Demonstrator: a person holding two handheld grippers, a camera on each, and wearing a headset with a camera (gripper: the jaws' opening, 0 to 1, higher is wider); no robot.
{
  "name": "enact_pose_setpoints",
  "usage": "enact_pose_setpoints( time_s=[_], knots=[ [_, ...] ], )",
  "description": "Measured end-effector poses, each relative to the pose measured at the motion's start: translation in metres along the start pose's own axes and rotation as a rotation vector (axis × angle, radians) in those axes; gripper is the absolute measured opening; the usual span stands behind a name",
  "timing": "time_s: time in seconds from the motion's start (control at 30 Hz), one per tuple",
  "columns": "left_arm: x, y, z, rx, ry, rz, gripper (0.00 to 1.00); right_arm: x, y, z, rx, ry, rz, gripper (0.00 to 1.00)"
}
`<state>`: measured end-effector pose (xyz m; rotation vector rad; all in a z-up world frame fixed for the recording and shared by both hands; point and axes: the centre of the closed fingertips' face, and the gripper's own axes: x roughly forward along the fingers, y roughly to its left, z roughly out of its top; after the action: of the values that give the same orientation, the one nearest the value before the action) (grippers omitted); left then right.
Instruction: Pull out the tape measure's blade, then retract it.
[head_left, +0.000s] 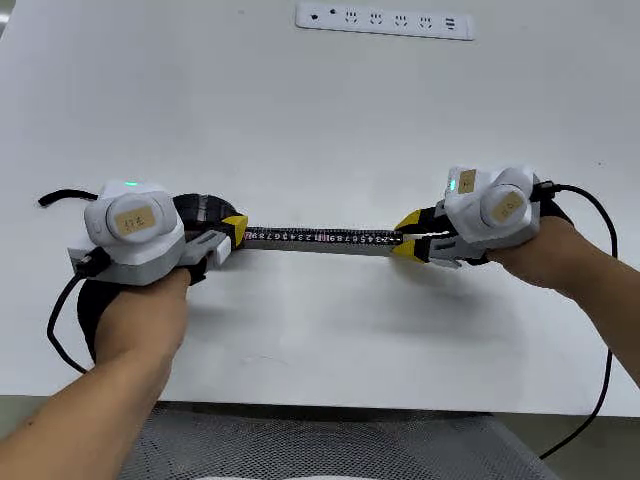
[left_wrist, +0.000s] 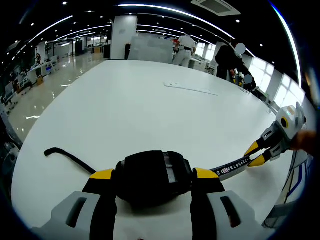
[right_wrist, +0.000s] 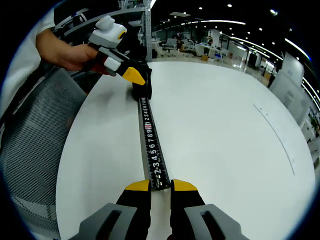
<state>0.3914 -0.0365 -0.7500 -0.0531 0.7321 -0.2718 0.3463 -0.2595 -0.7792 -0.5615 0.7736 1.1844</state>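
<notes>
A black tape measure case (left_wrist: 152, 175) sits clamped between the yellow-tipped jaws of my left gripper (left_wrist: 152, 174), at the left of the white table (head_left: 300, 110) in the head view (head_left: 205, 215). Its black blade (head_left: 320, 238) with white numbers runs out to the right, just above the tabletop. My right gripper (right_wrist: 161, 185) is shut on the blade's end, seen at the right in the head view (head_left: 405, 240). In the right gripper view the blade (right_wrist: 149, 140) stretches away to the case (right_wrist: 141, 90) and the left gripper (right_wrist: 131, 74).
A white power strip (head_left: 385, 20) lies at the table's far edge. A black cable (left_wrist: 67, 156) trails on the table left of the case. A grey mesh chair (head_left: 320, 445) stands at the near edge. People stand far off beyond the table (left_wrist: 227, 57).
</notes>
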Motion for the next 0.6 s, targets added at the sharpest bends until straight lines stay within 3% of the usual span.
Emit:
enact_pose_setpoints(
  time_s=[0.6],
  knots=[
    [0.000, 0.001, 0.000, -0.037, 0.005, -0.011, 0.55, 0.015, 0.001, 0.018, -0.024, -0.020, 0.027, 0.10]
  ],
)
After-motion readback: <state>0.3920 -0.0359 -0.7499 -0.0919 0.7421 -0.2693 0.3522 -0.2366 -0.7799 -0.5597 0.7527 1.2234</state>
